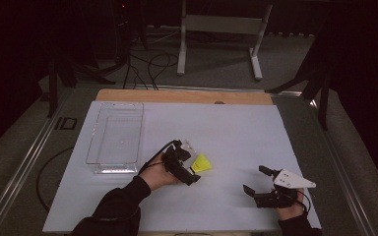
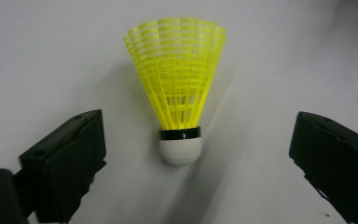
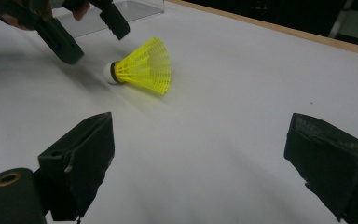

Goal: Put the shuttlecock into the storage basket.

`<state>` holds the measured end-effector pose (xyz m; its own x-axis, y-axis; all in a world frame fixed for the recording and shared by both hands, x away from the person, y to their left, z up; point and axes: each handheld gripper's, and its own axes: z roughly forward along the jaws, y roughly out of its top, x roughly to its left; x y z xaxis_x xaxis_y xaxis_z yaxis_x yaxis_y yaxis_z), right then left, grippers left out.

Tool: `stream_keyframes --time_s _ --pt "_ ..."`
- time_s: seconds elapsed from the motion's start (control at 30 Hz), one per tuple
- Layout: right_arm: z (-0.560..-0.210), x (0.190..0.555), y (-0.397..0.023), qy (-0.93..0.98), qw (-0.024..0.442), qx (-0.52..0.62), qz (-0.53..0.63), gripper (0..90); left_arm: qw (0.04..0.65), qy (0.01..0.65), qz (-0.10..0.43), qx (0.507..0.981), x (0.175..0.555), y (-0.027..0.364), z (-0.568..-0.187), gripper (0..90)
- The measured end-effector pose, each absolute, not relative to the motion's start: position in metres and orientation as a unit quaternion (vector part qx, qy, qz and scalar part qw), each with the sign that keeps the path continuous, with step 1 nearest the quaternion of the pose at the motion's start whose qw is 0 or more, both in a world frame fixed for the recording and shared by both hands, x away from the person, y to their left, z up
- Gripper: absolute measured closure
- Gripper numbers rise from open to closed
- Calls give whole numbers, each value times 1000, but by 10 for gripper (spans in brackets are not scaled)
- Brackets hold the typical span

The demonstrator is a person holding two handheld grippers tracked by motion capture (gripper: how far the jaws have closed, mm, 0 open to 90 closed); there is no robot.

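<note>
While your left tongs (image 2: 193, 161) gape astride the shuttlecock (image 2: 179, 95) mid-table, a skewed pinch could squirt its round cork away; right tongs (image 3: 200, 158) gape idle.

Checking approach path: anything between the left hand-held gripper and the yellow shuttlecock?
Nothing visible. The shuttlecock lies on its side on the white sheet, cork end toward the left hand-held gripper. The jaws stand open on either side of the cork, not touching it, with bare sheet between.

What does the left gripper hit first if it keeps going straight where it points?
Probably the white cork nose of the yellow shuttlecock, lying on the white table centred between the open left gripper fingers; depth is unclear.
</note>
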<state>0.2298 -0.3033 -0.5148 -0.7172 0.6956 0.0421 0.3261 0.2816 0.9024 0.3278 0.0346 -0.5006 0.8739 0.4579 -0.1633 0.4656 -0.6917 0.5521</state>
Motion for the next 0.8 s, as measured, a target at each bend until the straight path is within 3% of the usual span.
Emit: stream_keyframes --time_s 0.37,0.8 --pt "-515 230 -303 780 182 328 501 87 275 267 2 924 330 34 -511 175" --pt "-515 230 -303 779 182 328 502 87 242 276 -3 930 331 28 -517 382"
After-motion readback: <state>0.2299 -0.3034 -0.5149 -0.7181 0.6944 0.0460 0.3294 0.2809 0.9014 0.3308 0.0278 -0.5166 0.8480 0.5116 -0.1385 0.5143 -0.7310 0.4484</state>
